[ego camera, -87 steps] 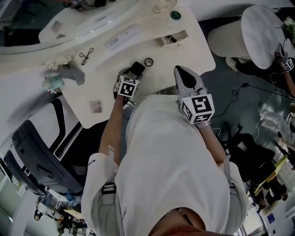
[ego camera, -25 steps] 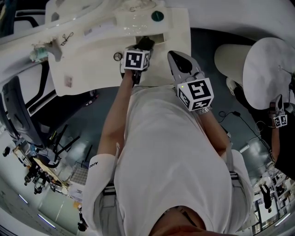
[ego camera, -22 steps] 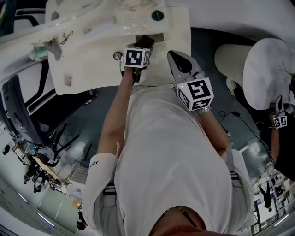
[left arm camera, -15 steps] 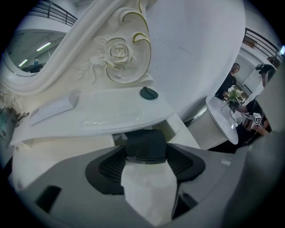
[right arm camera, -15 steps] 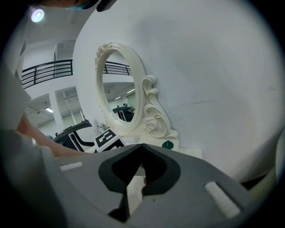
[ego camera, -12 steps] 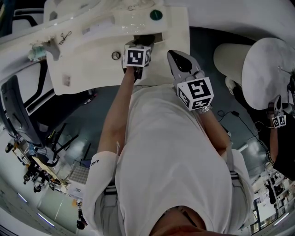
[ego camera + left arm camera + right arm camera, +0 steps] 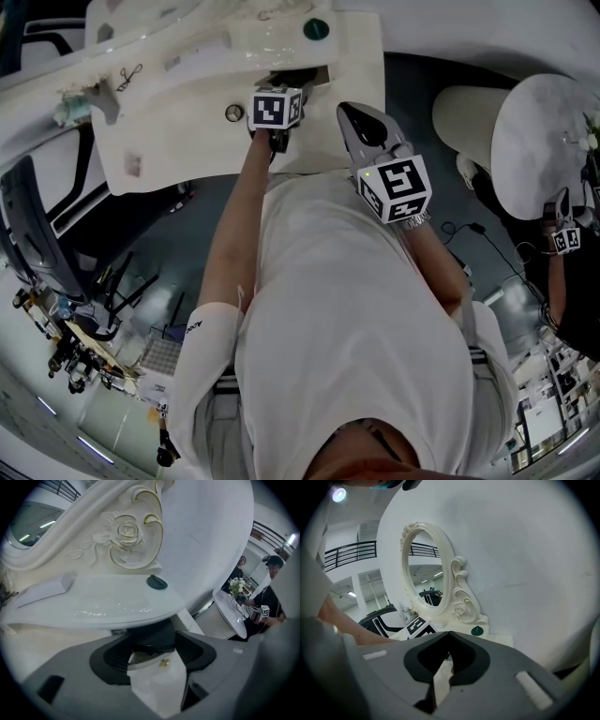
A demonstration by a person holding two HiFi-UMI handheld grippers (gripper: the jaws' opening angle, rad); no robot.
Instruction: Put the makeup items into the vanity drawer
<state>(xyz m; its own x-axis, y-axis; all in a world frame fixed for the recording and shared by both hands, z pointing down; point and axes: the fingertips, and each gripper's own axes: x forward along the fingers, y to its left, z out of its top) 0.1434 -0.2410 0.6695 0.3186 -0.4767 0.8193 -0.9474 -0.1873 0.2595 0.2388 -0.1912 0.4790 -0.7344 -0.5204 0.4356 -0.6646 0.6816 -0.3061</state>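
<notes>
On the white vanity (image 7: pixel 178 141) a small drawer (image 7: pixel 323 73) stands open under the raised shelf (image 7: pixel 117 606). My left gripper (image 7: pixel 289 86) reaches to the drawer's mouth, shut on a black round compact (image 7: pixel 152 638) that spans both pads; below it shows the white drawer front with its gold knob (image 7: pixel 163 663). In the head view the compact is mostly hidden by the marker cube. My right gripper (image 7: pixel 347 112) hovers to the right at the vanity's front edge, shut and empty; in its own view the right gripper (image 7: pixel 450 641) shows its tips touching.
A dark green round item (image 7: pixel 316 28) sits on the shelf above the drawer. A small ring-shaped item (image 7: pixel 233 112) and an eyelash curler (image 7: pixel 129 75) lie left on the tabletop. An oval mirror (image 7: pixel 424 569) backs the vanity. A round white side table (image 7: pixel 534 131) stands right, a black chair (image 7: pixel 37 234) left.
My left gripper has pushed the black compact a little further up the picture, into the drawer's mouth. The right gripper has stayed where it was.
</notes>
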